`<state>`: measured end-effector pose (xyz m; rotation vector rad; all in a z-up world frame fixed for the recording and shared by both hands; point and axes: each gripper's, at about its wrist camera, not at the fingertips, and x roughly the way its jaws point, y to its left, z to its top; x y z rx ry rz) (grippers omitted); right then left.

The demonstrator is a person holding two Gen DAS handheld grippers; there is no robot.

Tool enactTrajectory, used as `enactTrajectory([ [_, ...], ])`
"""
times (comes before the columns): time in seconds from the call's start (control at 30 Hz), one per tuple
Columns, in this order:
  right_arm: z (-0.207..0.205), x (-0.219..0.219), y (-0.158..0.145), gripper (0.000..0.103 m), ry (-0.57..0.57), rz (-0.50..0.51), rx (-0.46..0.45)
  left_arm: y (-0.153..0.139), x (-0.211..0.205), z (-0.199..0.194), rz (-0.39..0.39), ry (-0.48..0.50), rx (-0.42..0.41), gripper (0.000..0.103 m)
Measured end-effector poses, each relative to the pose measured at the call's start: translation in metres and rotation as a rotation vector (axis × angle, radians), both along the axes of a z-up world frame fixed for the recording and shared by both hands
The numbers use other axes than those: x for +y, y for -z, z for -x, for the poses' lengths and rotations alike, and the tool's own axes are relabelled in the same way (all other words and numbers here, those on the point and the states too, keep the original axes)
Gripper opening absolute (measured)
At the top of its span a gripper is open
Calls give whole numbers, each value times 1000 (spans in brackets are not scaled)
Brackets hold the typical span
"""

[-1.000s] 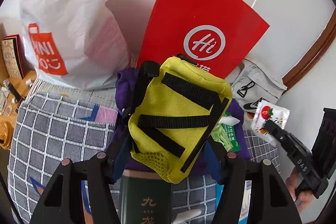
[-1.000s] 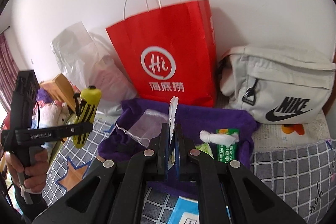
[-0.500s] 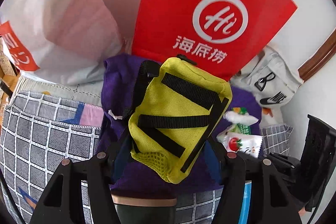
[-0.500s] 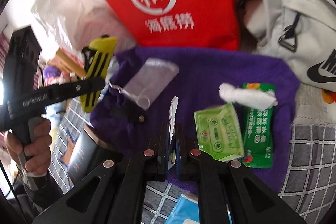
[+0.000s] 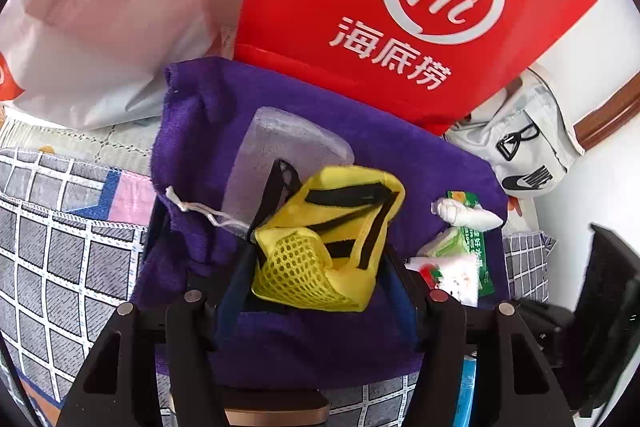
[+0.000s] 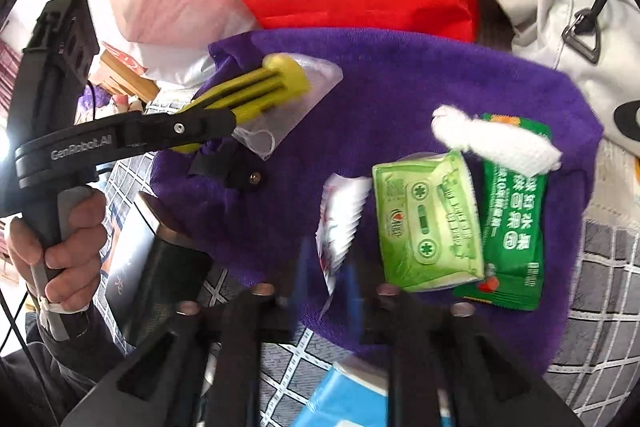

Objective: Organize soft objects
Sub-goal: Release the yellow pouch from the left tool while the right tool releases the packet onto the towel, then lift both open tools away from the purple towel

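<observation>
Left gripper (image 5: 320, 279) fingers clamp yellow mesh pouch (image 5: 332, 231): light, floppy, best pinched mid-body. Right gripper (image 6: 326, 279) fingers opening, releasing thin white sachet (image 6: 340, 219) between them onto purple towel (image 6: 400, 79).

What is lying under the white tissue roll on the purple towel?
The white tissue roll lies across the top end of a dark green packet; the purple towel is beneath. The packet's covered end is hidden.

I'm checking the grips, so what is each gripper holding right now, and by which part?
The left gripper holds the yellow pouch by its lower mesh end. The right gripper is opening, releasing the white sachet between its jaws.
</observation>
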<state>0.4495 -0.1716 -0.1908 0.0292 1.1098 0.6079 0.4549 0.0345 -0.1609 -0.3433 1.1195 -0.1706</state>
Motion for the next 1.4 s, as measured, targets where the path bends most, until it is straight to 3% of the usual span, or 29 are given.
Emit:
enactTrajectory([
  [0.07, 4, -4, -7, 42, 11, 11, -43, 1, -2, 0, -10, 2, -2, 60],
  [0.27, 11, -11, -22, 43, 29, 45, -120, 4, -3, -2, -15, 13, -2, 60],
  [0.37, 10, -21, -28, 51, 56, 34, -134, 5, -3, -2, -17, 18, 4, 60],
  [0.53, 7, -32, -35, 51, 103, 4, -151, 7, -4, -4, 2, 26, 29, 60],
  [0.73, 15, -31, -50, 52, 128, 16, -194, -12, -3, 5, 4, 33, -5, 64],
  [0.87, 30, -30, -66, 64, 144, 39, -258, -26, -3, 16, -6, 32, -38, 69],
  [1.17, 82, -40, -90, 68, 204, 13, -324, -47, 10, 62, -11, 5, -60, 70],
  [1.4, 146, -49, -88, 69, 260, -102, -361, -68, 13, 124, -70, 28, -127, 69],
])
